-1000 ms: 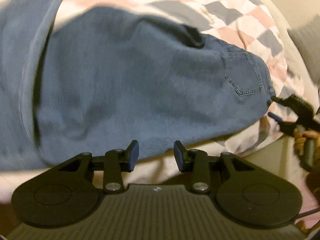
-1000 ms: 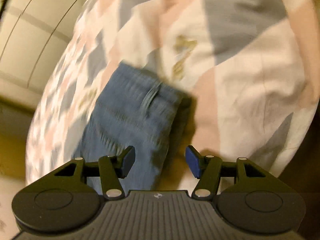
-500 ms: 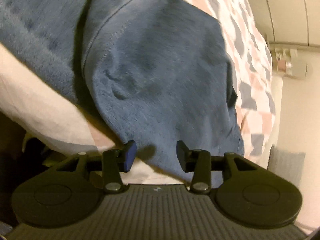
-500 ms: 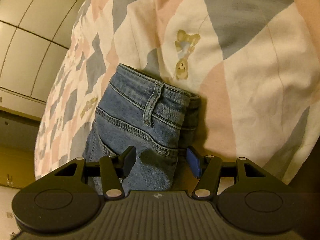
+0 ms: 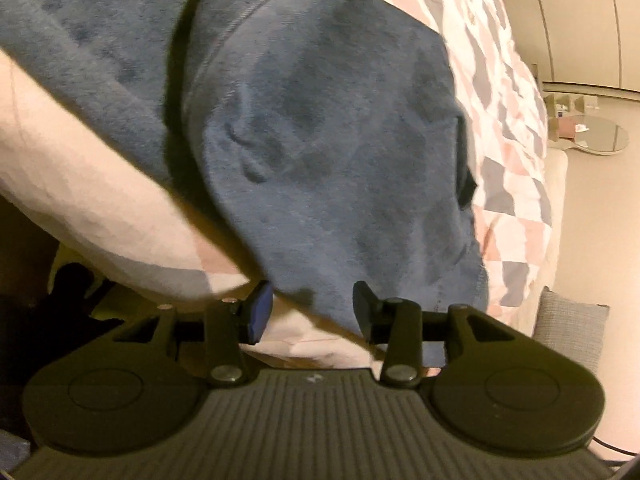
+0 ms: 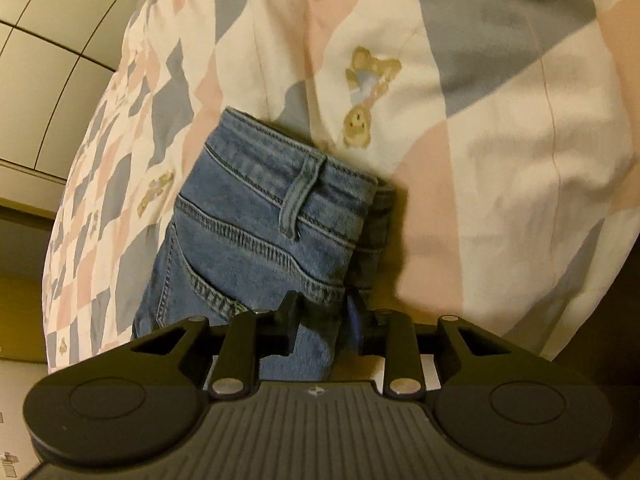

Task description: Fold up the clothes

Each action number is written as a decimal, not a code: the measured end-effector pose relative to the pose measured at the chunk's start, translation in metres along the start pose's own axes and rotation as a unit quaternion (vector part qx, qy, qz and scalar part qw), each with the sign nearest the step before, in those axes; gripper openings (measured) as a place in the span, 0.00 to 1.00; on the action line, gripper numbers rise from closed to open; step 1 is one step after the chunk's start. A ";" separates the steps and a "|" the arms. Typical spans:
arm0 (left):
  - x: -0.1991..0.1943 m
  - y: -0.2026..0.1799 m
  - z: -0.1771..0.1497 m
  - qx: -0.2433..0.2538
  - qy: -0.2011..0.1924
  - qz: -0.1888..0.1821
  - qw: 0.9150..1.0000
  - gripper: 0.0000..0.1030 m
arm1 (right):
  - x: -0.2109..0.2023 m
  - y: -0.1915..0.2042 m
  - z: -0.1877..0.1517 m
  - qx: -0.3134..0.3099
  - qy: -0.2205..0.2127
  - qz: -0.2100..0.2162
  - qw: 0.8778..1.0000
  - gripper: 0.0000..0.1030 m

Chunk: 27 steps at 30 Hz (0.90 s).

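Blue denim jeans (image 5: 328, 152) lie folded on a bed with a pink, grey and white checked cover (image 5: 516, 184). In the left wrist view my left gripper (image 5: 314, 308) is open, its fingers right at the near edge of the jeans' leg end, which hangs over the bed's edge. In the right wrist view the jeans' waistband, belt loop and back pocket (image 6: 264, 236) show. My right gripper (image 6: 322, 312) has closed in on the waistband corner, with denim between its fingers.
The bed's edge drops off just below the jeans in both views. A grey cushion (image 5: 568, 332) and a round mirror tray (image 5: 596, 138) lie on the floor to the right in the left wrist view. Pale wall panels (image 6: 52, 40) stand behind the bed.
The right gripper moved onto the waistband corner and its fingers closed on the denim. The left gripper swung to the leg end and crept closer, still open.
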State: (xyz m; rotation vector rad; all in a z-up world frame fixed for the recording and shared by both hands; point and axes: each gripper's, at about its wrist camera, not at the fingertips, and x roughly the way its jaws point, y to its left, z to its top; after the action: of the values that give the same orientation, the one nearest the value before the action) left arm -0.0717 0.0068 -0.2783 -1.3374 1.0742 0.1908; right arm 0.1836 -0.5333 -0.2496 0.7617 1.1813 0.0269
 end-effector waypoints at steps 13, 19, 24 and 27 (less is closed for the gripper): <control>-0.018 -0.049 0.019 0.091 -0.047 -0.024 0.994 0.00 | -0.013 0.024 0.010 -0.047 -0.013 -0.008 0.999 0.10; -0.077 -0.126 0.032 0.246 -0.180 -0.110 0.946 0.00 | -0.029 0.044 0.017 -0.079 -0.055 0.069 0.993 0.09; -0.067 -0.104 0.016 0.272 -0.157 -0.054 0.948 0.00 | -0.042 0.061 0.024 -0.106 -0.090 0.133 0.981 0.09; -0.008 -0.062 0.005 0.257 -0.082 0.050 0.962 0.00 | -0.022 0.034 0.018 -0.061 -0.068 0.105 0.990 0.09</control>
State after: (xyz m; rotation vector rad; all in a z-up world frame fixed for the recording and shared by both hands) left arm -0.0323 -0.0037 -0.2304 -0.7877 0.9661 0.0846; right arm 0.2012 -0.5261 -0.2099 0.7636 0.9583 0.2173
